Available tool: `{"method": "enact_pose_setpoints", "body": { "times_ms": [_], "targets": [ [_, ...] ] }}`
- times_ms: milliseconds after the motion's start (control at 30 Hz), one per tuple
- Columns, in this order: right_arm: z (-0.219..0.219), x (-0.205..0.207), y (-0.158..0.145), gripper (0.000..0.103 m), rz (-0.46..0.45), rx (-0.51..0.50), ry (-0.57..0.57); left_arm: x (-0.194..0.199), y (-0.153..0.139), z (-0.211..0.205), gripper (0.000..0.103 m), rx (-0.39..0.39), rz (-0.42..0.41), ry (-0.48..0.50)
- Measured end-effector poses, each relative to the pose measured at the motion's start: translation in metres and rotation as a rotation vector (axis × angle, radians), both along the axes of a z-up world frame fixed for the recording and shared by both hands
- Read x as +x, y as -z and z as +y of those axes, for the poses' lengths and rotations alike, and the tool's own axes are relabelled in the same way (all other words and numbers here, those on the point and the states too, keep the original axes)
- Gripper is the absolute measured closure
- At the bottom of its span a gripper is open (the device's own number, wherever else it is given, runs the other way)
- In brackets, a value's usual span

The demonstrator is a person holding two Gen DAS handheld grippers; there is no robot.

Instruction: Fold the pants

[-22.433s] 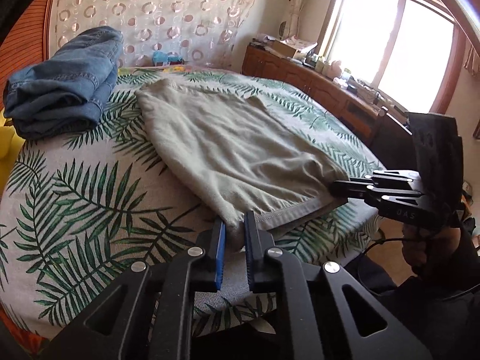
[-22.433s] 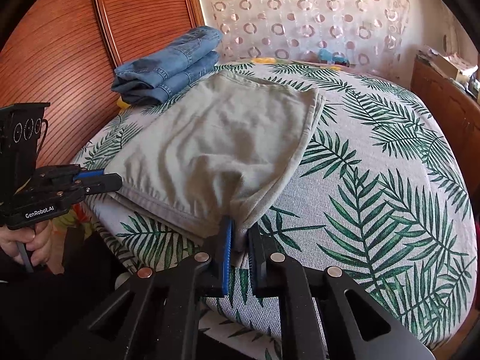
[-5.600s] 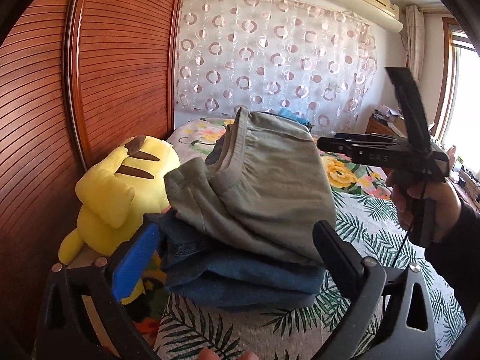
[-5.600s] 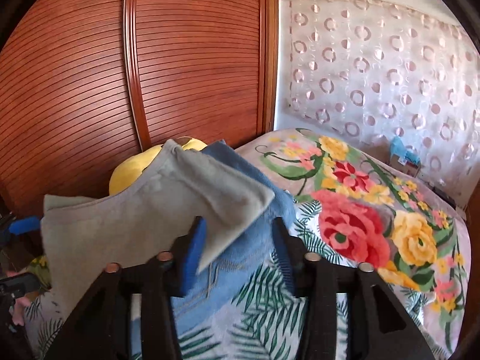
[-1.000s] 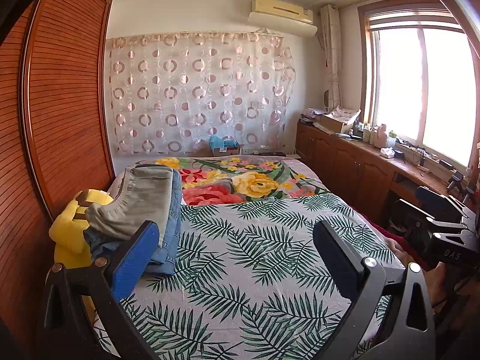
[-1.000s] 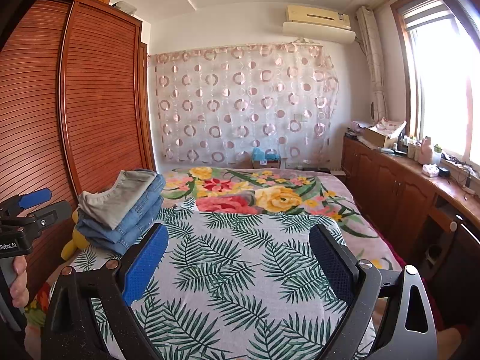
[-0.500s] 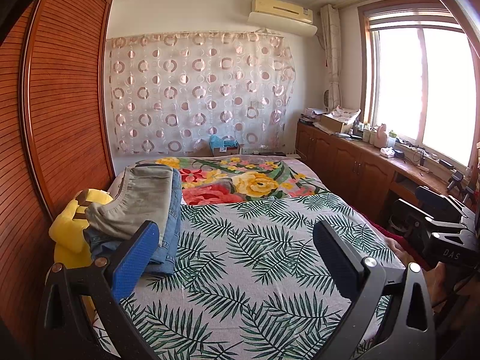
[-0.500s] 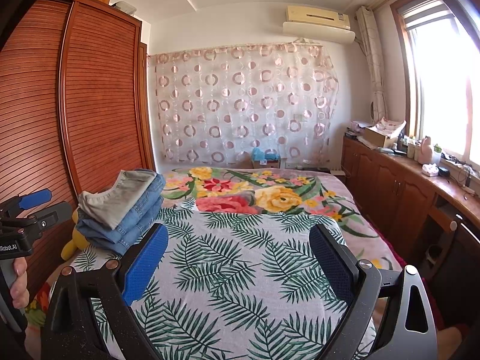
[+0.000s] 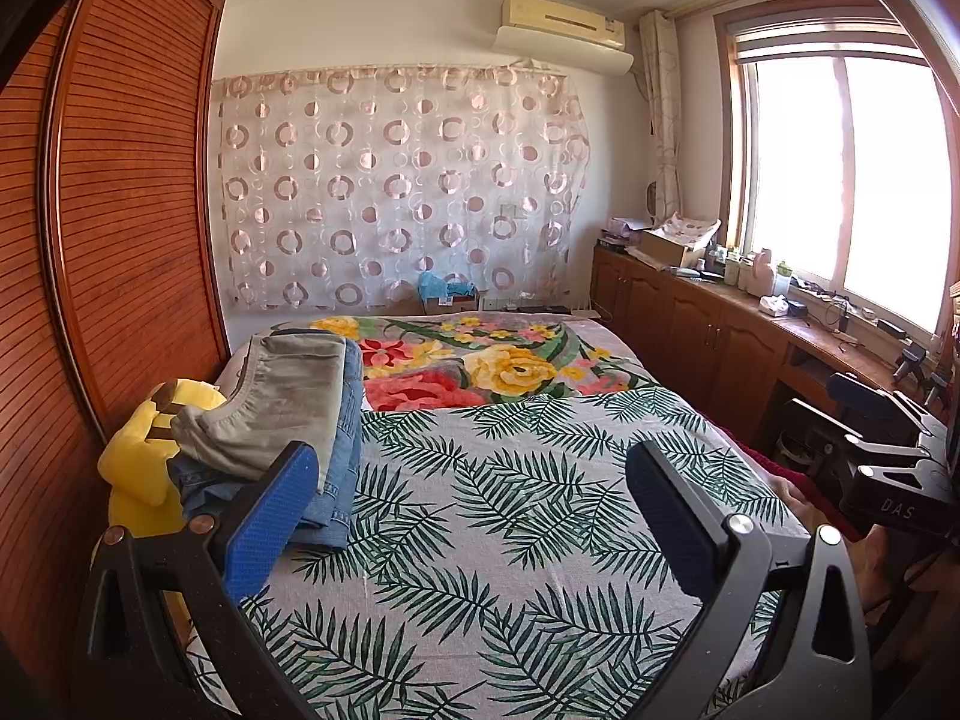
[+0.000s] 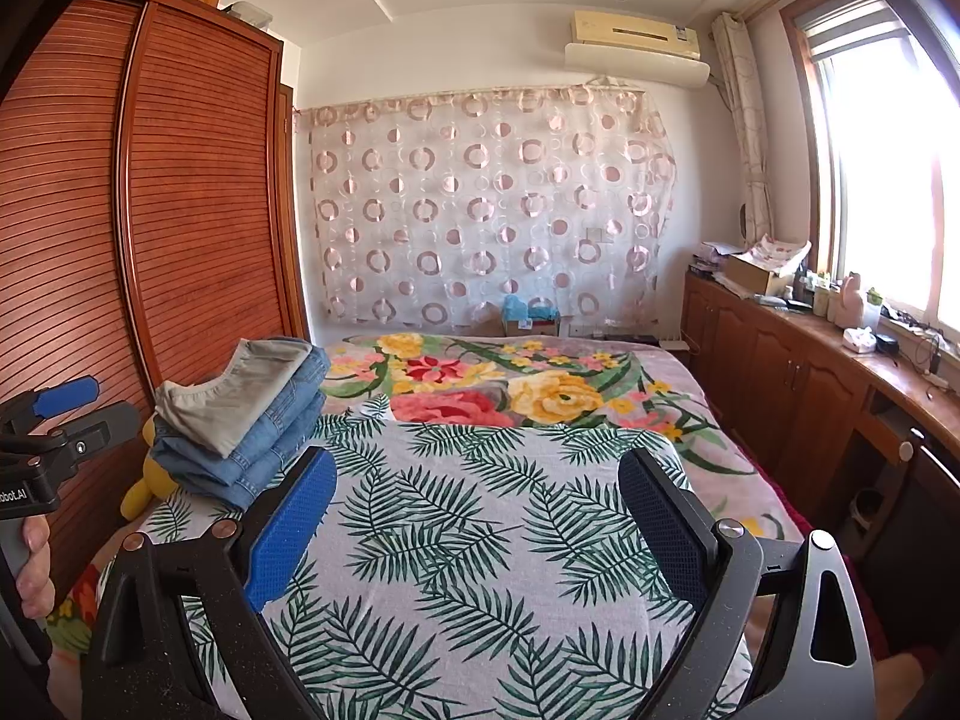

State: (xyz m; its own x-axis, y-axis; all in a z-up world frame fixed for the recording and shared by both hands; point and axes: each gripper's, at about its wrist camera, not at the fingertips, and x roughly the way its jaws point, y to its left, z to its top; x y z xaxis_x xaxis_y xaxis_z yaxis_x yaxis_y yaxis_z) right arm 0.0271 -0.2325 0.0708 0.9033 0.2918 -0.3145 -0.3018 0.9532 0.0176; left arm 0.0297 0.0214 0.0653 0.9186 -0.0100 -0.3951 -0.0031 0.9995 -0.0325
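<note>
Khaki pants (image 9: 282,396): soft matt cloth. Jeans (image 10: 264,438): coarse denim. Wardrobe (image 10: 180,210): glossy slatted wood. Left gripper (image 9: 468,516) pads (image 9: 264,516): textured blue rubber.

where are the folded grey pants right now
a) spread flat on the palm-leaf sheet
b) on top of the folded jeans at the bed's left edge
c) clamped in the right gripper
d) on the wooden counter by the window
b: the grey pants lie folded on the stack of blue jeans at the bed's left edge, and both the left gripper and the right gripper are open and hold nothing.
</note>
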Motion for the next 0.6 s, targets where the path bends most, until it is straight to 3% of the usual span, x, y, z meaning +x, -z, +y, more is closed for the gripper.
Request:
{"method": "enact_pose_setpoints", "body": {
  "times_ms": [600],
  "targets": [
    [-0.0007,-0.0007,0.002,0.007,-0.003,0.0,0.003,-0.0005,-0.0004,-0.0004,0.001,0.0,-0.004,0.001]
  ]
}}
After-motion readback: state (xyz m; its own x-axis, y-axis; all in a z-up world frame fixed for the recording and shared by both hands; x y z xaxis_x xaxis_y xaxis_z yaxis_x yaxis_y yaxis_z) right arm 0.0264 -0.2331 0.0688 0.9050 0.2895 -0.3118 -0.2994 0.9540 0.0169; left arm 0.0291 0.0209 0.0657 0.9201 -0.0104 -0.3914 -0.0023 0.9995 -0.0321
